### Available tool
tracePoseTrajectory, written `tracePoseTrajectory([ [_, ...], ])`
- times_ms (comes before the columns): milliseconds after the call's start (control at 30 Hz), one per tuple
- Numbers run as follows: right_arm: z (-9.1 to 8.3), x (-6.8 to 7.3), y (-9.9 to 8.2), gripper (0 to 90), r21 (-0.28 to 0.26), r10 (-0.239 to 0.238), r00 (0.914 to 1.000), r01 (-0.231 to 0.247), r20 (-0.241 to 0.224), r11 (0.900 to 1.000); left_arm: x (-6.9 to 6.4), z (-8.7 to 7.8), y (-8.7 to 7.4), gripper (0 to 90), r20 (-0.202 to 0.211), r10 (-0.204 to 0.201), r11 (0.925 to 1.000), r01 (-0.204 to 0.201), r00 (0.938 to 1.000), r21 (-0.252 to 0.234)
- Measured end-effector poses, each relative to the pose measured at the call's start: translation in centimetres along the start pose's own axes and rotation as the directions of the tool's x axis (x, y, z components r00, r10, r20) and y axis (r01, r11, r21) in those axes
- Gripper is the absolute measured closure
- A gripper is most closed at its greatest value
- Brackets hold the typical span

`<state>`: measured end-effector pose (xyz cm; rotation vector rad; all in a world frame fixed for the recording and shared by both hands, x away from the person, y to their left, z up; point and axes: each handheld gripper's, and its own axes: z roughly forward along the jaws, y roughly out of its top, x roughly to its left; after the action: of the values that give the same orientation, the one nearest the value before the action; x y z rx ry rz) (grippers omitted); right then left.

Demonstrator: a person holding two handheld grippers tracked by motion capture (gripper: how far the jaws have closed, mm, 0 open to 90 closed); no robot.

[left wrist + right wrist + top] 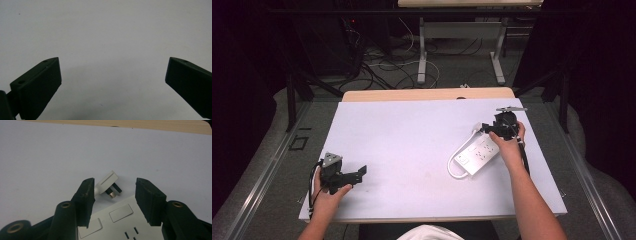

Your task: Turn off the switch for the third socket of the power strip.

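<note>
One white power strip (pixel 478 153) lies flat on the white worktop (pixel 412 150), toward the right edge and about midway between the near and far edges, set at a slant so that its far end points to the far right corner. A white cable (pixel 454 161) loops out from the strip's near end, curves along its left side and runs up to a white plug (pixel 108 185), which lies on its side on the worktop just beyond the strip's far end, its metal pins pointing across toward the strip. The right gripper (pixel 113 195), held in the person's right hand (pixel 511 145), hangs over the far end of the strip. In the right gripper view its two black fingers (pixel 86 197) stand about half open, with the plug lying just past the tips, close beside one finger; the pads do not press on it, and whether that finger touches the plug cannot be told. Beneath the fingers the strip's face shows two blank rectangular covers and socket slots. Well apart, near the near left corner of the worktop, the left gripper (pixel 347 175) rests low in the person's left hand (pixel 328 195). Its fingers (pixel 40 85) are spread wide, with bare white worktop between them.
</note>
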<state>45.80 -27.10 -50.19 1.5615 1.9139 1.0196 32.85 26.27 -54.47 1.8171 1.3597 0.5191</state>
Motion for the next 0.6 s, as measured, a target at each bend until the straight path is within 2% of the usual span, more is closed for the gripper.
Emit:
tracePoseTrajectory([
  [100,0.23,-0.39,-0.04,52.3,0.013,0.011,0.9999,-0.011,0.013,0.9999,0.07,-0.04,-0.02,0.4,-0.003,-0.003,1.0,0.003,1.0,0.001],
  [267,0.38,-0.71,-0.09,56.2,0.022,0.019,0.9998,-0.019,0.007,0.9996,0.14,-0.09,-0.02,0.4,-0.007,-0.004,1.0,0.004,1.0,0.005],
  [367,0.47,-0.99,-0.14,63.5,0.027,0.017,0.9998,-0.017,0.007,0.9995,0.13,-0.02,-0.04,0.4,-0.01,-0.005,1.0,0.005,0.9999,0.003],
  [600,0.86,-1.02,-0.33,71.7,0.056,0.018,0.9998,-0.018,-0.002,0.9982,0.18,-0.1,-0.06,0.6,-0.014,-0.006,1.0,0.006,0.9999,0.006],
])
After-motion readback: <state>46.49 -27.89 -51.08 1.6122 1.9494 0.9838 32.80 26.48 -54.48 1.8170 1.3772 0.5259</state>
